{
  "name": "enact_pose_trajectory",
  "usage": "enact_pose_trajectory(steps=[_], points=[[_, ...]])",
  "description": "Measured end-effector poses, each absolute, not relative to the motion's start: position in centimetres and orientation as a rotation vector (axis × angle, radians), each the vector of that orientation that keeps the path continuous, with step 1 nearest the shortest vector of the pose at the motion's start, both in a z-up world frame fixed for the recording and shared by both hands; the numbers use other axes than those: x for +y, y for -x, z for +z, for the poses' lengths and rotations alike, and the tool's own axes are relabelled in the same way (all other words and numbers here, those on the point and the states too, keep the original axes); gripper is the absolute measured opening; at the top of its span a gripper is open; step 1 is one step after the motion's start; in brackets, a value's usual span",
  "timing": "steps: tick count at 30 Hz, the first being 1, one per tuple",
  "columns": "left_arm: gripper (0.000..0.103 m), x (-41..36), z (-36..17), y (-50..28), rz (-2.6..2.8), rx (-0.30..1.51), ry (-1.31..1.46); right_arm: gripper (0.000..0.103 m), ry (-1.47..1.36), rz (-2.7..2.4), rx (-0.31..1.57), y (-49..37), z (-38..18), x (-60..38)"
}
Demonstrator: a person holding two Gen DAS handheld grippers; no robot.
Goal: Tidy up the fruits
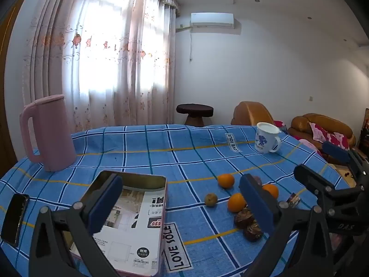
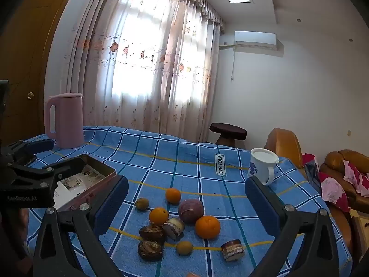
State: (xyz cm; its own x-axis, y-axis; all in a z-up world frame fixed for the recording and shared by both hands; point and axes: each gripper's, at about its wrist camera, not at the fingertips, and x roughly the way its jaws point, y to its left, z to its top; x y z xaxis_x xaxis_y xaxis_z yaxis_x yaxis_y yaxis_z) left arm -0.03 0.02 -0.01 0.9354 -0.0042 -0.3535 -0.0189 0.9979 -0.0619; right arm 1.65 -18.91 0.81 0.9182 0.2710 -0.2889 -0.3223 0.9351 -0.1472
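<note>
Three oranges (image 2: pixel 207 227) (image 2: pixel 159 215) (image 2: pixel 173 195), a purple round fruit (image 2: pixel 191 210), two small brown-green fruits (image 2: pixel 141 203) (image 2: pixel 184 247) and several dark wrapped cakes (image 2: pixel 151 249) lie on the blue checked cloth. An open pink tin (image 1: pixel 138 221) with papers inside sits to their left. My left gripper (image 1: pixel 182 204) is open, hovering over the tin's right edge; the oranges (image 1: pixel 236 202) show by its right finger. My right gripper (image 2: pixel 186 204) is open above the fruit pile. It also shows in the left wrist view (image 1: pixel 322 164).
A pink kettle (image 1: pixel 49 133) stands at the back left. A white mug with blue flowers (image 1: pixel 267 139) stands at the back right. A black phone (image 1: pixel 15 217) lies left of the tin. Sofa and stool stand beyond the table.
</note>
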Motion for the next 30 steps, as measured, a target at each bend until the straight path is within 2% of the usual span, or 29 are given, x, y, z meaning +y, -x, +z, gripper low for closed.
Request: enact_pose_trajectory(steps=[30], points=[[0.103, -0.2, -0.5, 0.5, 0.014, 0.364, 0.057, 0.102, 0.175, 0.319, 0.271, -1.0, 0.3, -19.2]])
